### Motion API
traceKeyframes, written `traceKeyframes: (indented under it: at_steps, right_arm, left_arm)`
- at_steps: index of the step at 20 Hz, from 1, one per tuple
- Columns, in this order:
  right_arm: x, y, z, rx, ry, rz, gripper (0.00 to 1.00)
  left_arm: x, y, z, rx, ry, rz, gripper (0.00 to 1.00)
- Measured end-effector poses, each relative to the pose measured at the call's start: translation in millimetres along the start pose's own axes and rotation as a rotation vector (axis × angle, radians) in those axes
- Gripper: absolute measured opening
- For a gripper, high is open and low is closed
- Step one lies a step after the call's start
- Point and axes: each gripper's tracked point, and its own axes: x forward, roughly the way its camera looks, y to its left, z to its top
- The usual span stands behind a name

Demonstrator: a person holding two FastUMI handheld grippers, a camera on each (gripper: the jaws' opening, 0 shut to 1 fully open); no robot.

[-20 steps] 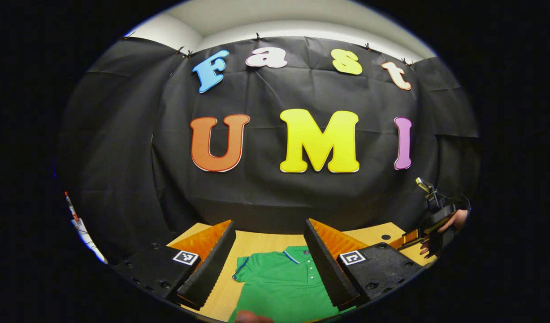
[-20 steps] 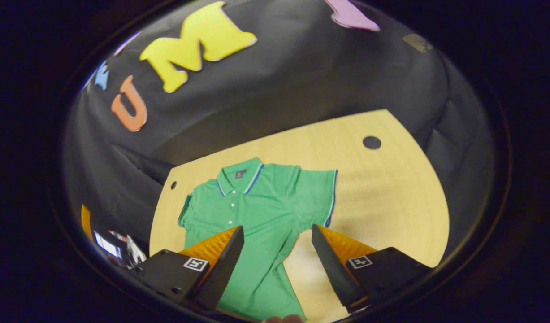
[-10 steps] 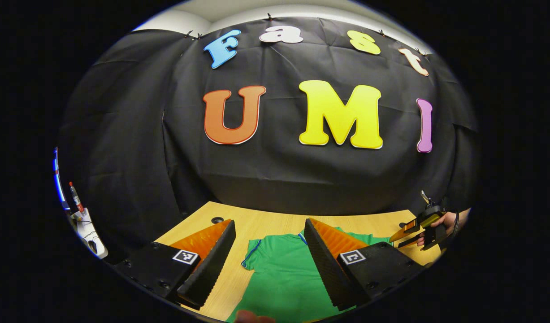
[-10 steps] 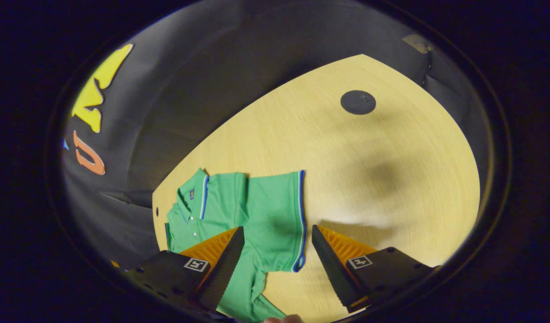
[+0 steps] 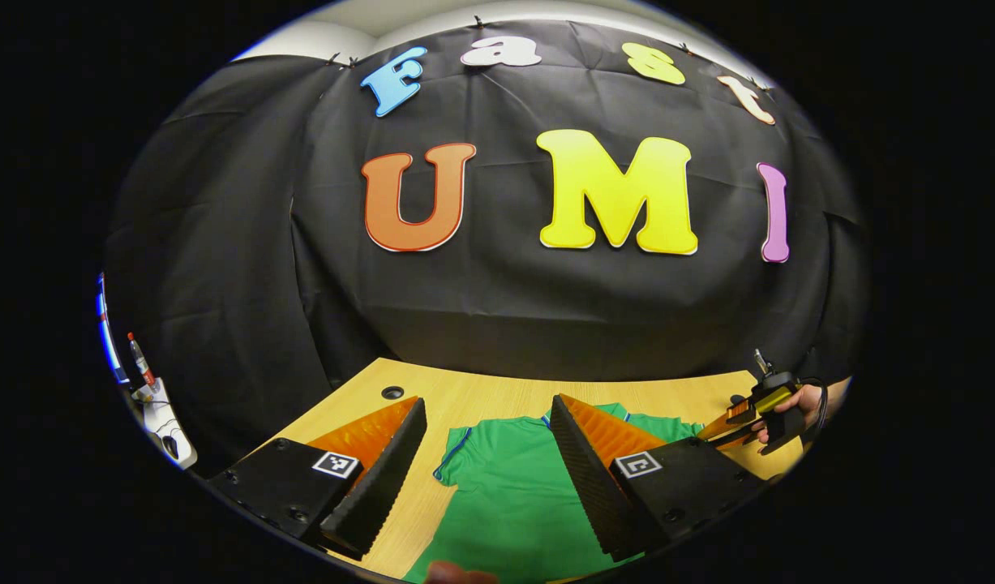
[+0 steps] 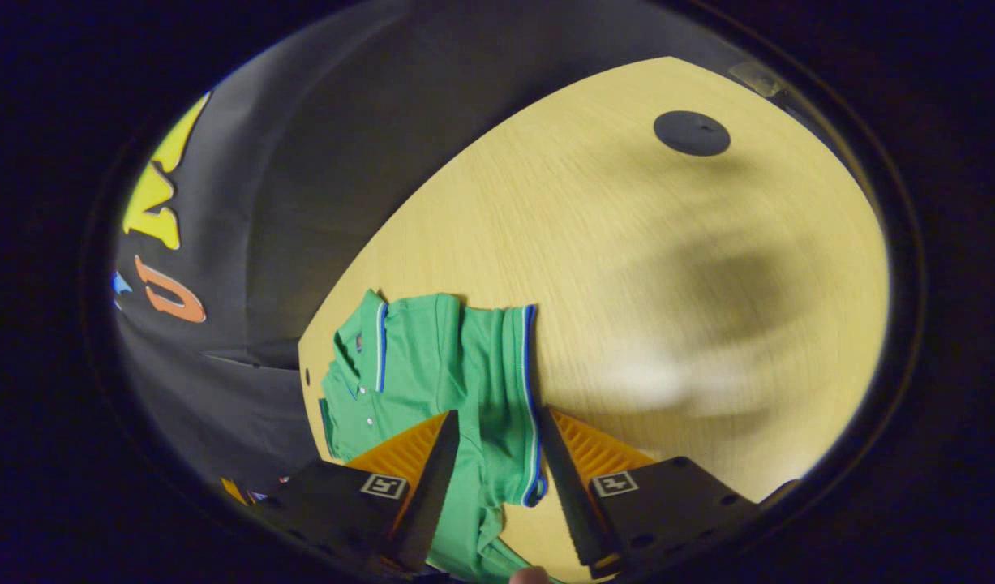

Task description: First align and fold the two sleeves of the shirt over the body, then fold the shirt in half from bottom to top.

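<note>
A green polo shirt (image 5: 505,495) with blue trim lies flat on the wooden table (image 5: 481,393), collar toward the far wall. My left gripper (image 5: 487,402) hovers open over the shirt's left half, its fingers well apart and holding nothing. In the right gripper view the shirt (image 6: 416,357) lies to the left, and its short sleeve (image 6: 505,381) with the blue hem runs between my fingers. My right gripper (image 6: 497,414) is low over that sleeve, jaws partly narrowed but still apart. The left gripper view shows the right gripper (image 5: 728,426) at far right, held by a hand (image 5: 797,401).
A black round cap (image 6: 692,132) sits in the table (image 6: 643,243) far from the shirt, and a small hole (image 5: 392,392) near the far left corner. A white holder with a red-capped pen (image 5: 152,397) stands off the table's left side.
My right gripper has swung and dropped toward the sleeve, and its fingers have narrowed around the blue hem. My left gripper has barely shifted and stays open.
</note>
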Motion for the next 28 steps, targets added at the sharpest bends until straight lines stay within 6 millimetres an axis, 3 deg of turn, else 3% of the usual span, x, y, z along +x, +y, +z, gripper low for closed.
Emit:
traceKeyframes:
  at_steps: [2,4,6,7,9,19,24,28]
  right_arm:
    - [3.2,-6.5,-2.0,-0.055,0.004,-0.059,0.63]
    - [4.8,-6.8,-0.3,-0.058,0.002,-0.085,0.31]
    - [5.6,-14.8,0.5,-0.086,-0.007,-0.119,0.27]
    - [4.2,-12.8,0.8,-0.066,-0.009,-0.121,0.04]
    - [2.1,-16.0,3.1,-0.018,-0.018,-0.137,0.05]
    - [-31.9,30.7,-1.4,-0.017,-0.078,-0.056,0.03]
    - [-39.5,73.9,-3.0,-0.067,-0.136,-0.065,0.02]
    - [-33.1,106.3,-6.7,-0.131,-0.199,-0.137,0.02]
  left_arm:
    - [-0.1,1.7,-0.8,-0.004,0.001,0.001,0.98]
    - [-1.4,4.7,-2.7,-0.01,0.005,0.006,0.98]
    - [-3.8,7.2,-3.7,-0.018,0.008,0.011,0.98]
    - [-5.6,8.2,-4.3,-0.019,0.009,0.011,0.98]
    - [-9.6,11.8,-2.8,-0.016,0.006,0.015,0.99]
    - [-26.5,35.5,-2.6,-0.023,-0.013,0.033,0.98]
    - [-36.1,51.8,-8.3,-0.044,-0.008,0.047,0.98]
    - [-42.1,74.2,-17.2,-0.064,-0.001,0.065,0.98]
